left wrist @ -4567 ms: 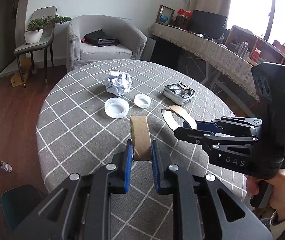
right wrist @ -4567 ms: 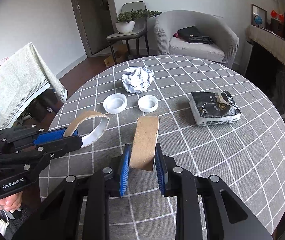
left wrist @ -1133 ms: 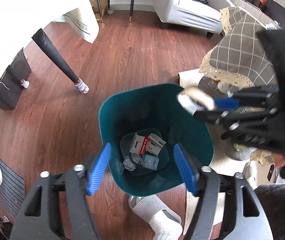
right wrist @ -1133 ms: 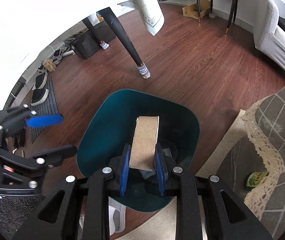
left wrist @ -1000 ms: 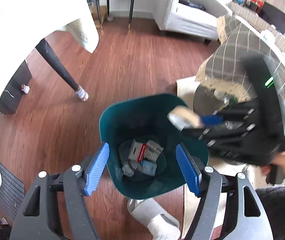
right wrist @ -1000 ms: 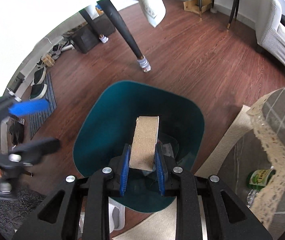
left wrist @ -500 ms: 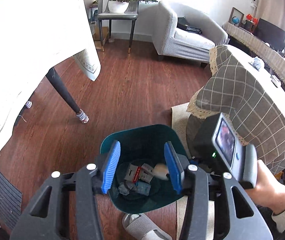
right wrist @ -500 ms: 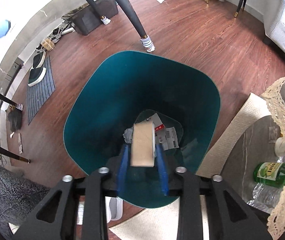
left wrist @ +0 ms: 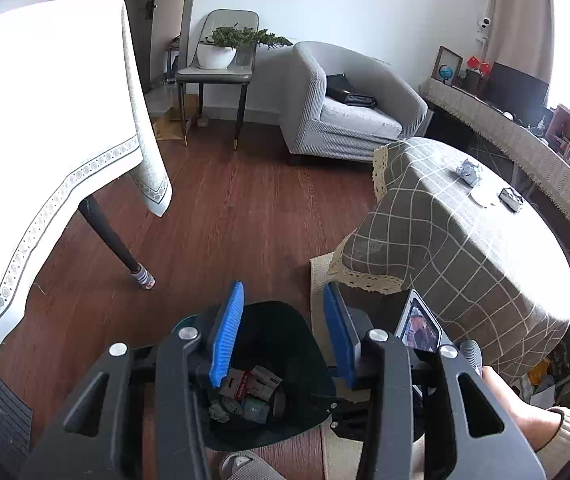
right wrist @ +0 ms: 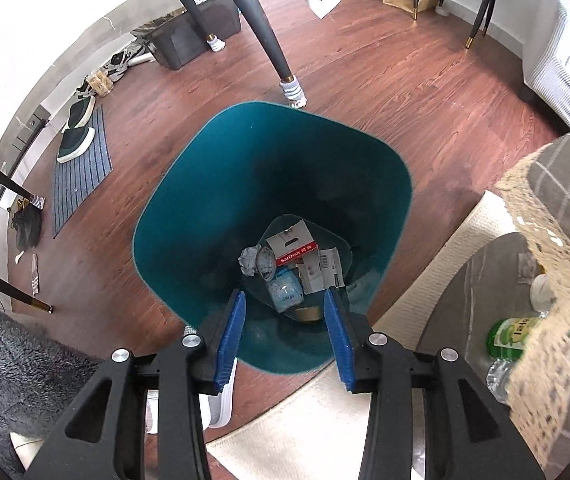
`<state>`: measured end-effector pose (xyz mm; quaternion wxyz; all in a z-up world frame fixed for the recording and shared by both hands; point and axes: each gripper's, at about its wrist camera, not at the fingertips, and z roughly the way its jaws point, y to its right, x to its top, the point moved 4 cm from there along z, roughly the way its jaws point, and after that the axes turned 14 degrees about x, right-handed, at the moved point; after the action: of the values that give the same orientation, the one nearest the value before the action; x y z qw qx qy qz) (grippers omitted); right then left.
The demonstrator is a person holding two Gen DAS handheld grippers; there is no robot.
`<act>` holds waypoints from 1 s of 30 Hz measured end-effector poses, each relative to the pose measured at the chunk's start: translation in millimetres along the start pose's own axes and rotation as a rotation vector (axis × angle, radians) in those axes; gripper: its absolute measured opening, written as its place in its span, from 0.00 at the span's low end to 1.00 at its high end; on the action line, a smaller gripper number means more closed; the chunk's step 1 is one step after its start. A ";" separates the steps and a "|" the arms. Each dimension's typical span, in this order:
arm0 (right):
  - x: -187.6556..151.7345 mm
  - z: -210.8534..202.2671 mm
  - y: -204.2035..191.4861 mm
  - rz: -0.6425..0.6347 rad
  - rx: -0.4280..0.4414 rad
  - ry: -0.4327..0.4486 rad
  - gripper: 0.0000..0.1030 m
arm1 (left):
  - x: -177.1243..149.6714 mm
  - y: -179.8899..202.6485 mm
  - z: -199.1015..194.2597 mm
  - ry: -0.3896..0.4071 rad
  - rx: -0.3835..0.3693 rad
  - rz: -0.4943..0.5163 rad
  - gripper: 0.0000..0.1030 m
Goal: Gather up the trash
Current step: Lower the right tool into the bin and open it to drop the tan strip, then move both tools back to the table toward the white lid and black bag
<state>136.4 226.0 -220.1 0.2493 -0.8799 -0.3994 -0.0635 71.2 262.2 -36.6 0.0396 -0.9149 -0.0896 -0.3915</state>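
A teal trash bin [right wrist: 213,184] stands on the wood floor; it also shows in the left wrist view [left wrist: 285,332]. Inside lie a SanDisk card [right wrist: 291,246], crumpled paper [right wrist: 257,262], a blue packet [right wrist: 285,292] and a brown cardboard piece [right wrist: 309,314]. My right gripper [right wrist: 283,334] is open and empty right above the bin. My left gripper [left wrist: 281,332] is open and empty, higher over the bin. On the round checked table [left wrist: 465,256] lie a crumpled foil ball [left wrist: 468,171], a white lid [left wrist: 484,196] and a dark packet [left wrist: 511,199].
A white-clothed table [left wrist: 45,120] with a black leg [left wrist: 113,240] stands left of the bin. A grey armchair [left wrist: 349,108] and a chair with a plant [left wrist: 217,60] are at the back. Bottles [right wrist: 513,336] sit under the round table. A rug [right wrist: 425,280] lies beside the bin.
My right gripper opened and the cardboard piece dropped into the bin. My left gripper, open and empty, lifted and tilted up toward the room and table.
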 end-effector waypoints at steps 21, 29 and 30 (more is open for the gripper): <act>0.2 -156.6 -9.3 -0.143 -0.037 0.295 0.38 | 63.2 83.6 -27.9 0.162 -0.048 -0.001 0.45; -12.9 -220.8 33.3 -0.100 -0.103 0.379 0.34 | 91.5 123.3 -21.7 0.185 -0.064 -0.011 0.48; -15.1 -229.0 39.8 -0.091 -0.111 0.389 0.34 | 93.3 130.0 -20.0 0.185 -0.065 -0.005 0.49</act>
<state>175.6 81.7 -41.5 0.2696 -0.8445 -0.3791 -0.2655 145.5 144.2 44.4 0.0168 -0.8755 -0.0751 -0.4771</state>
